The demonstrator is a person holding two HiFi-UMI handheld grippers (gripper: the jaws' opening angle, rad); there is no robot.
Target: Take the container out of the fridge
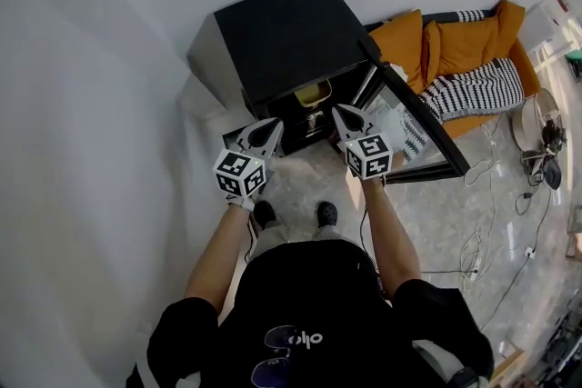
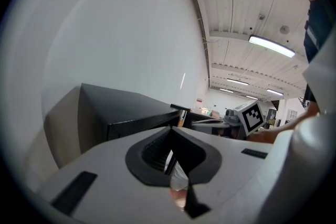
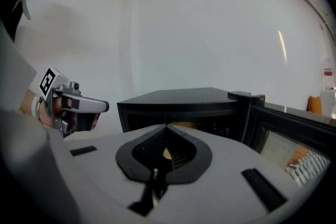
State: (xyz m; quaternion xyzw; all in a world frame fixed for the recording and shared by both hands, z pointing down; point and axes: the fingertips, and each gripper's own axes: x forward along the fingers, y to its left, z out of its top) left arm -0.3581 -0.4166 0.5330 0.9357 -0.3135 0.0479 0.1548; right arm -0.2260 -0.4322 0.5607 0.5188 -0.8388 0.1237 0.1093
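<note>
Here, a low black fridge (image 1: 282, 32) is seen against the white wall (image 1: 91, 59), at 12 o'clock from the person. Its door (image 1: 420, 130) is swung wide open, and the door's free edge reaches toward 4 o'clock. The container (image 1: 314, 93), pale yellow, is seen inside the open compartment, in its upper part, just under the front edge of the fridge's top.

The left gripper (image 1: 275, 124) and the right gripper (image 1: 338, 111) are held side by side before the opening. They are apart from each other, both are aimed into it, and neither touches the cabinet. The fingers of the left gripper are pressed together at the tips, with nothing between them. The fingers of the right gripper are likewise fully closed and empty, and the container is sighted just over their tips in the right gripper view.

The opening is bounded at 9 o'clock by the fridge's left front edge and at 3 o'clock by the hinged edge of the door. The inner face of the door stands close beside the right gripper at its 3 o'clock, so room is tighter there than on the left. Bare floor (image 1: 436, 223) is left between the fridge front and the person's shoes (image 1: 326, 213). Beyond the door, at 2 o'clock, an orange sofa (image 1: 455, 45) with striped cushions is set. Loose cables (image 1: 482, 241) are strewn over the floor at 4 o'clock.
</note>
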